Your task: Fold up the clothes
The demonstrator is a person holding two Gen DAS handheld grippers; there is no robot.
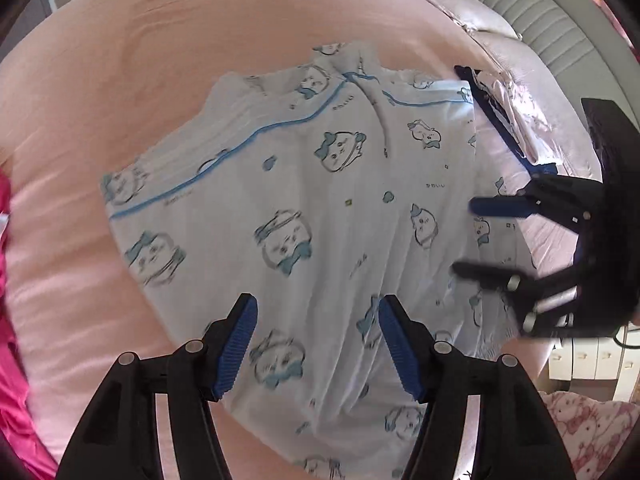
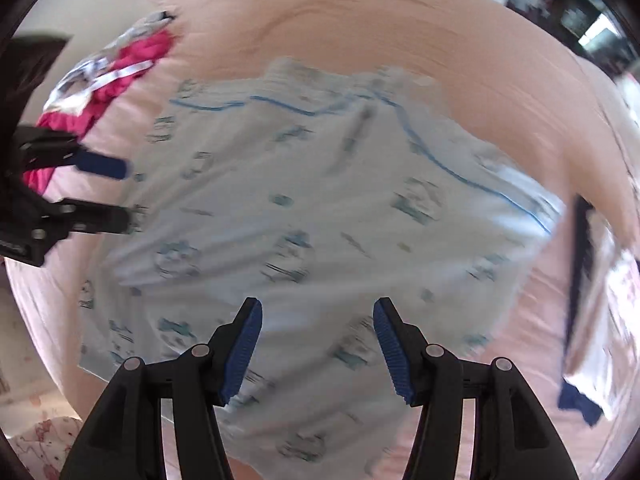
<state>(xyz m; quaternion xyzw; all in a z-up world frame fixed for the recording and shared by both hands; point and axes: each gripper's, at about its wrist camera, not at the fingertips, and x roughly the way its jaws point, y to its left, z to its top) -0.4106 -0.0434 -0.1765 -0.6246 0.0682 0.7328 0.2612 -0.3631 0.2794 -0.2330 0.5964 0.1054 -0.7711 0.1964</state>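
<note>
A white garment (image 1: 312, 200) with blue cartoon prints and blue piping lies spread on the pink bed sheet (image 1: 100, 80); it also shows, blurred, in the right wrist view (image 2: 320, 208). My left gripper (image 1: 316, 344) is open and empty, hovering above the garment's near part. My right gripper (image 2: 318, 344) is open and empty above the same garment. In the left wrist view the right gripper (image 1: 464, 236) sits over the garment's right edge. In the right wrist view the left gripper (image 2: 128, 192) sits at its left edge.
A pink-red garment (image 2: 116, 76) lies at the bed's left side, also in the left wrist view (image 1: 8, 320). A folded piece with dark blue trim (image 1: 504, 112) lies to the right of the white garment. A grey padded headboard (image 1: 532, 12) is at the far right.
</note>
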